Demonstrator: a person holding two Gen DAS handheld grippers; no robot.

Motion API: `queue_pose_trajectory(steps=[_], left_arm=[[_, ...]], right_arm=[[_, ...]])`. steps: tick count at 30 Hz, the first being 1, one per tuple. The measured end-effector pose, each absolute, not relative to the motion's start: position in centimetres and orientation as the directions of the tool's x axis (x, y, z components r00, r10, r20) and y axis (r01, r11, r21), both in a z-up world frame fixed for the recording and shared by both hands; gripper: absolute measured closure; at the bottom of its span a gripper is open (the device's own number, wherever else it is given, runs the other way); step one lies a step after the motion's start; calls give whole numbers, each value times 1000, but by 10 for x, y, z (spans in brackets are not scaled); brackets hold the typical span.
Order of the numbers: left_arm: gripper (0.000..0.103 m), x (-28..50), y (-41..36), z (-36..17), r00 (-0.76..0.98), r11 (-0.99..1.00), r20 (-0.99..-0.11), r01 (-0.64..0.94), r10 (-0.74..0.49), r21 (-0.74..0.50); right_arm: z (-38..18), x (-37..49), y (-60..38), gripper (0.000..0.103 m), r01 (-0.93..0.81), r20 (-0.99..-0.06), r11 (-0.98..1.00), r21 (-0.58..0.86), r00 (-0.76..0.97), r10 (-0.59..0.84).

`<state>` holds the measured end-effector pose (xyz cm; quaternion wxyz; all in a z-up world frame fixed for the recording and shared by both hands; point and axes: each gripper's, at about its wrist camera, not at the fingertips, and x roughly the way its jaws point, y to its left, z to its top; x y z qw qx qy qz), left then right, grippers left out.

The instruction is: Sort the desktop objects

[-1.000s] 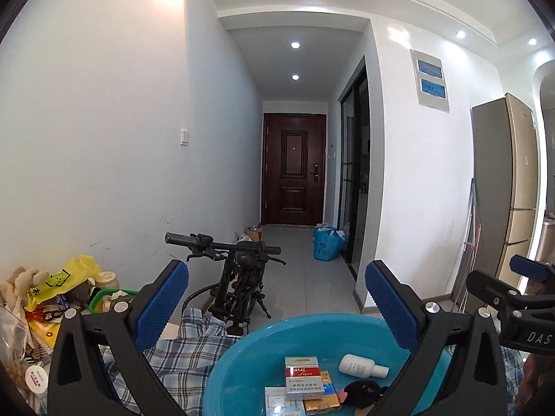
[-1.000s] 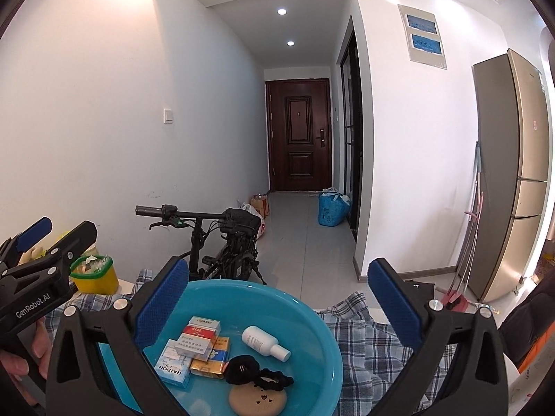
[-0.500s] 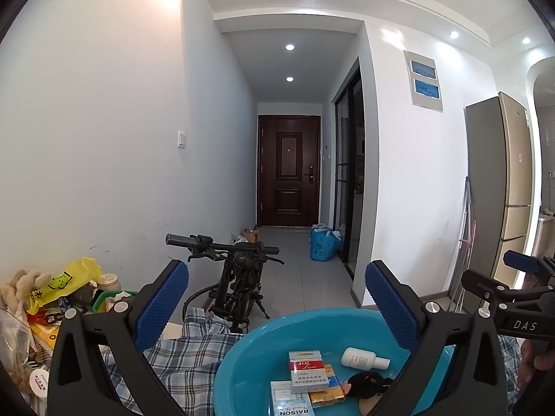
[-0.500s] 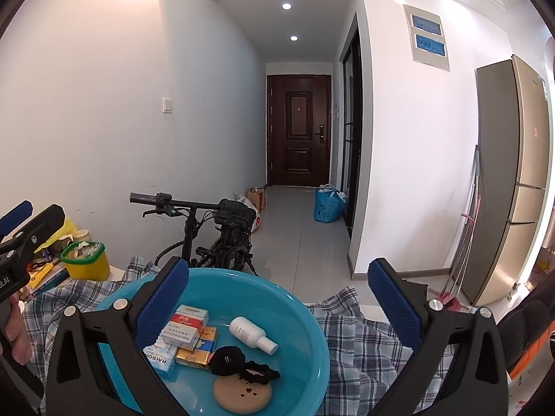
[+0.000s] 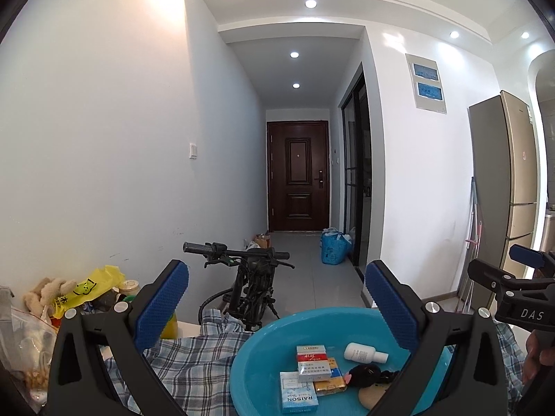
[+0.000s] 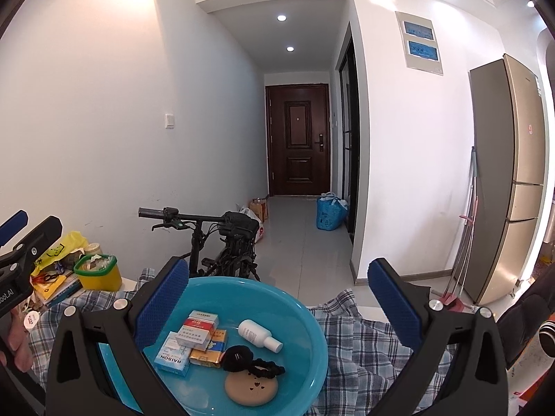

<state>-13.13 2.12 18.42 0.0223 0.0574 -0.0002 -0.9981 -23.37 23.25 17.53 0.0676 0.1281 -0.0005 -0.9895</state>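
Grippers are both held above the table edge with their fingers spread wide and nothing between the pads. The left gripper [image 5: 275, 306] points toward the near-left rim of the blue plastic basin [image 6: 305, 315]; the right gripper [image 6: 277, 306] hangs directly over the basin's bowl.

Contents of the basin, as the right wrist view shows them:
- a red-and-white carton [image 6: 197, 329] stacked on a yellow carton [image 6: 211, 348] and touching a blue carton marked RAISON [image 6: 172, 355];
- a small white bottle [image 6: 258, 334] lying on its side;
- a black hair tie [image 6: 253, 364] resting partly on a round tan compact [image 6: 251, 386].

The basin sits on a blue checked cloth [image 6: 367, 339]. To the left, outside the basin, stands a yellow tub with a green rim [image 6: 99, 274] and a clutter pile with a yellow bag [image 5: 86, 286].

The items lie gathered in the basin. This fits either a collection finished or a pile awaiting separation; the views do not settle which.

Hazards:
- Stacked cartons: a grip on the top carton can drag or tip the ones beneath it.
- Bottle: round and lying flat, it is likely to roll away from closing fingers.
- Hair tie: soft and thin, it may slip from the pads or pull the compact along.
- Cloth: a push on the rim could slide the basin and bunch the cloth.
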Motion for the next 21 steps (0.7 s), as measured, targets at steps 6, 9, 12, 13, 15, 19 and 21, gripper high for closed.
queue_pose_trajectory(steps=[6, 9, 12, 13, 15, 19, 21], left_arm=[[0, -99, 29, 192, -990, -1000, -140, 22, -25, 20], [0, -84, 32, 197, -990, -1000, -142, 13, -15, 18], [0, -64, 33, 202, -991, -1000, -134, 5, -8, 26], [0, -57, 33, 203, -991, -1000, -131, 7, -11, 28], [0, -43, 31, 206, -992, -1000, -125, 5, -8, 26], [0, -20, 24, 216, -994, -1000, -110, -7, 5, 13], [0, -8, 23, 222, -996, -1000, -93, -12, 11, 13]], right_arm=[[185, -200, 230, 0, 159, -248, -987, 13, -956, -157], [191, -183, 226, 0, 165, -241, -986, 1, -957, -160], [197, -162, 225, 0, 169, -219, -986, -7, -962, -164], [199, -157, 225, 0, 171, -213, -985, -7, -963, -165], [203, -145, 225, 0, 180, -198, -984, -2, -964, -176], [211, -124, 226, 0, 198, -179, -980, 14, -964, -197], [216, -117, 224, 0, 203, -172, -979, 4, -964, -201]])
